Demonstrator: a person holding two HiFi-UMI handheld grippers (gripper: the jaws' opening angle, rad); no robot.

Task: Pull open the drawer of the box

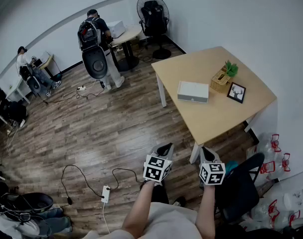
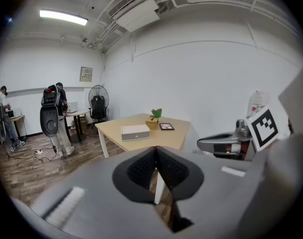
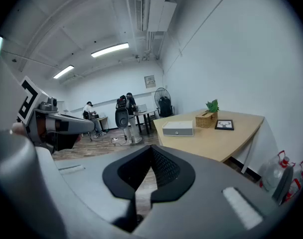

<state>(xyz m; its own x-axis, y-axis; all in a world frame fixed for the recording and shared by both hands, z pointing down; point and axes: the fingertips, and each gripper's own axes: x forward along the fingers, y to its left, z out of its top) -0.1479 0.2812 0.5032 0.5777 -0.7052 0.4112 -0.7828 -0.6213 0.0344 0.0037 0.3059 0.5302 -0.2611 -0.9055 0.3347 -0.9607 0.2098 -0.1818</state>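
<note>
A flat white box [image 1: 193,91] with its drawer front closed lies on the light wooden table [image 1: 211,116], well ahead of both grippers. It also shows in the left gripper view as the white box [image 2: 135,132] and in the right gripper view as the white box [image 3: 178,128]. My left gripper [image 1: 165,150] and right gripper [image 1: 207,155] are held side by side above the floor, short of the table's near corner. The left gripper [image 2: 155,157] is shut with nothing in it. So is the right gripper [image 3: 150,157].
A wicker basket with a plant [image 1: 223,77] and a small picture frame [image 1: 236,92] stand behind the box. A black chair [image 1: 239,189] is at my right, with water bottles [image 1: 274,153] beyond it. Cables and a power strip [image 1: 105,193] lie on the floor. Two people [image 1: 99,44] work at desks far left.
</note>
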